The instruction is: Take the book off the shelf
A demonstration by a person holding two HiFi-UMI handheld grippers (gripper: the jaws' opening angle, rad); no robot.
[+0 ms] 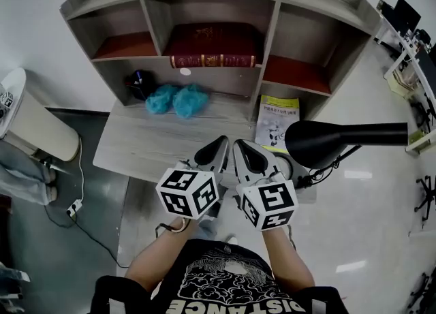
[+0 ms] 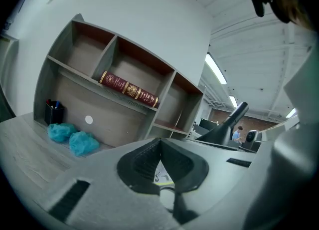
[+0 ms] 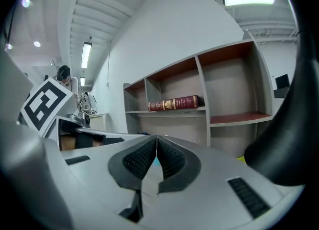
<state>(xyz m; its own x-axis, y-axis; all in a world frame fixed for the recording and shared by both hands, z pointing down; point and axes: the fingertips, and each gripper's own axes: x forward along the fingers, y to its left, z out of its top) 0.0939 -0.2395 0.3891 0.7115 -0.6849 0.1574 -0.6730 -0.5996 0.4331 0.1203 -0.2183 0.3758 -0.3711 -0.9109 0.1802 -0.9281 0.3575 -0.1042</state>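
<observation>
A dark red book [image 1: 212,45] with gold print lies flat in the middle compartment of the grey shelf unit [image 1: 272,30]; it also shows as the book [image 2: 128,89] in the left gripper view and the book [image 3: 174,104] in the right gripper view. My left gripper [image 1: 219,144] and right gripper [image 1: 240,146] hover side by side over the desk's front part, well short of the shelf. Both are shut with nothing between the jaws. The left gripper [image 2: 160,146] points toward the shelf's right half, the right gripper [image 3: 156,145] toward its lower middle.
Two teal fluffy balls [image 1: 177,99] and a dark pen cup [image 1: 139,82] sit under the shelf at left. A yellow-green booklet [image 1: 277,122] lies at right. A black desk lamp [image 1: 340,139] reaches over the desk's right side. A white bin [image 1: 30,118] stands on the floor at left.
</observation>
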